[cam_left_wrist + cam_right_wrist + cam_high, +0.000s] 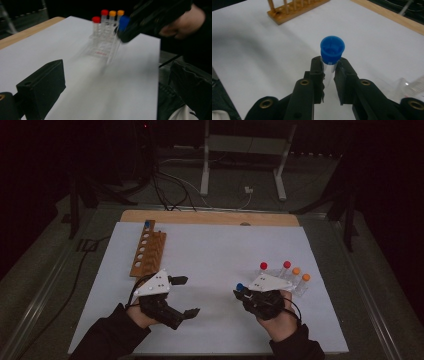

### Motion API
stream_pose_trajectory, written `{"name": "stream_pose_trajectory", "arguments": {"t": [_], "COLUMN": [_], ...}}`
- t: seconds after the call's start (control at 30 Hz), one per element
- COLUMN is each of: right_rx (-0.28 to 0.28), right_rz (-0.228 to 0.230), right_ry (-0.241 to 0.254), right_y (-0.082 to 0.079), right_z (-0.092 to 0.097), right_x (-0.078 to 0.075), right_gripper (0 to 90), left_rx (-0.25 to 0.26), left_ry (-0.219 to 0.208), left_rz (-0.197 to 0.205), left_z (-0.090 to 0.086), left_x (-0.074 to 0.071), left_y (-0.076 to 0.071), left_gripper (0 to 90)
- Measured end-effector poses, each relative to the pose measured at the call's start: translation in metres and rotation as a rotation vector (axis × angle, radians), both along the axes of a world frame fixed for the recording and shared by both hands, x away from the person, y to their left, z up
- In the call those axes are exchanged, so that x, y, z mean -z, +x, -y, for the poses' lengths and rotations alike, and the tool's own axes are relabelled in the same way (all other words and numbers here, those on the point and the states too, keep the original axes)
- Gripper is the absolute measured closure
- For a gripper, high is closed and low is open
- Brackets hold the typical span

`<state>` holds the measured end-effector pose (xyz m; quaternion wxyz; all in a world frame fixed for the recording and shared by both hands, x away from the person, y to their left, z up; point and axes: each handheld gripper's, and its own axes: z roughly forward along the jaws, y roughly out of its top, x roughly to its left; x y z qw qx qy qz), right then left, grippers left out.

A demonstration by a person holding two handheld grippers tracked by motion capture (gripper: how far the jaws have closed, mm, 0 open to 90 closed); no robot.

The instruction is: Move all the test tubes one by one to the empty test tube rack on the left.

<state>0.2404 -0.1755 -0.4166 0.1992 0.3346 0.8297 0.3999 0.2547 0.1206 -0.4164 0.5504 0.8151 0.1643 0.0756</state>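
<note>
- One white sheet (215, 255) covers most of the wooden table (210, 216).
- Wooden rack (148, 248) stands at the sheet's far left, a blue-capped tube in its far hole.
- Left gripper (184, 295) hangs over the sheet near the rack, jaws spread wide, nothing between them.
- Right gripper (329, 75) has its jaws clamped on a clear blue-capped tube (332, 51), lifted off the sheet.
- Four red- and orange-capped tubes (285, 270) stand just beyond the right gripper.
</note>
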Motion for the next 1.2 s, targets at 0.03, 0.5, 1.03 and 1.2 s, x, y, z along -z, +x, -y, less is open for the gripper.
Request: {"name": "stream_pose_trajectory", "arguments": {"t": [0.03, 0.5, 1.03, 1.2], "right_rx": [-0.008, -0.086, -0.094, -0.09], "right_rz": [-0.001, -0.029, -0.035, -0.035], "right_ry": [0.0, -0.01, 0.0, -0.001], "right_y": [-0.001, -0.008, -0.008, -0.008], "right_z": [-0.002, -0.019, -0.019, -0.019], "right_x": [0.001, 0.012, 0.012, 0.012], "right_gripper": [76.7, 76.7, 76.7, 76.7], "left_rx": [0.011, 0.077, 0.089, 0.109], "left_ry": [-0.001, -0.004, 0.037, 0.044], "left_rz": [0.001, 0.004, 0.036, 0.036], "left_z": [0.003, 0.047, 0.074, 0.076], "left_x": [-0.001, -0.003, 0.007, 0.008], "left_y": [0.0, 0.012, 0.02, 0.02], "left_gripper": [2.2, 17.0, 60.8, 70.0]}}
